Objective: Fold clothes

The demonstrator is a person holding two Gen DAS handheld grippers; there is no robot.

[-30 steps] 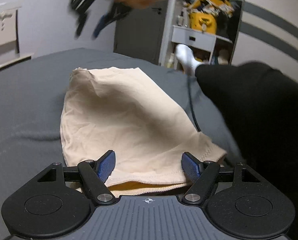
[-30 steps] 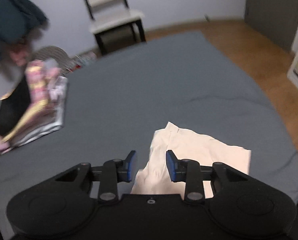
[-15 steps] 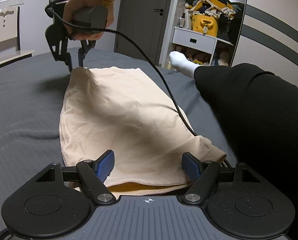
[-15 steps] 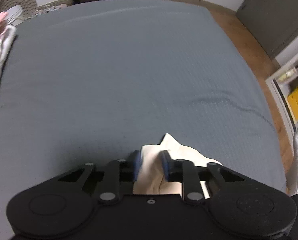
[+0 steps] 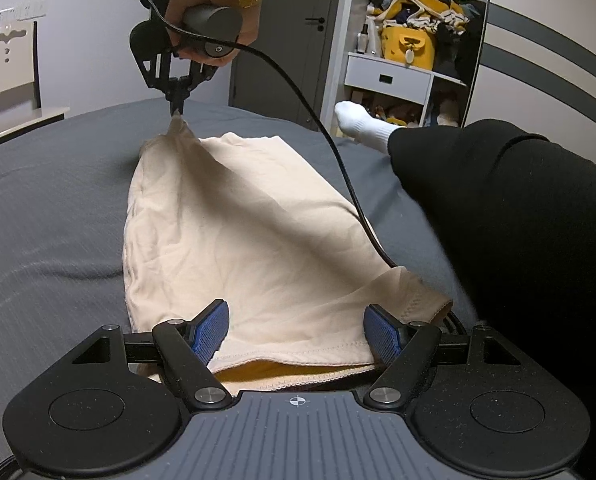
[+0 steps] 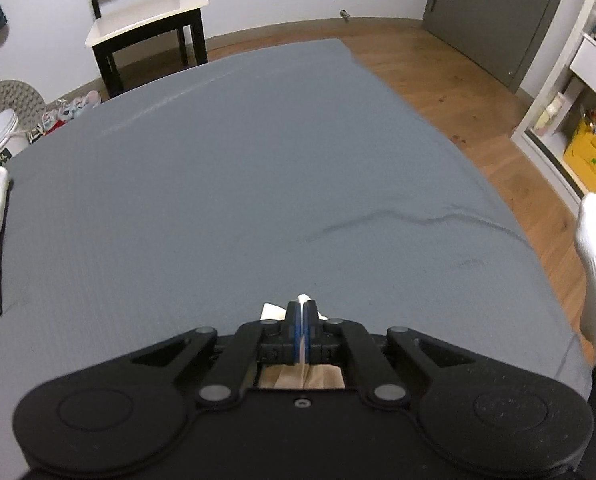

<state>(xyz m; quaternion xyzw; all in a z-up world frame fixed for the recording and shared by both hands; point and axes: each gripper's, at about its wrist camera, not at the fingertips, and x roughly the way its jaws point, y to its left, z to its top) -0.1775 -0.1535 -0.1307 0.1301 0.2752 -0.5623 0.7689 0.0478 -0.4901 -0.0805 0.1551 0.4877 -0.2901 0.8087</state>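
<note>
1. Lying lengthwise on the grey bed [image 5: 50,216]: beige garment [image 5: 250,240], near hem just under the left gripper [image 5: 296,330], far corner lifted into a peak.
2. Now clamped on that far corner: right gripper [image 5: 176,109], blue pads [image 6: 294,330] pressed together on a sliver of pale cloth; half a second back, still closing around it, corner flat on the bed.
3. Spread wide over the near hem: left gripper, pinching nothing, unchanged from before.
4. Probably ready for the fold: far end secured and rising, likely to be carried toward the near hem.
5. Draped across the cloth: black cable [image 5: 337,152]; beside it, a dark-trousered leg [image 5: 517,220].
</note>
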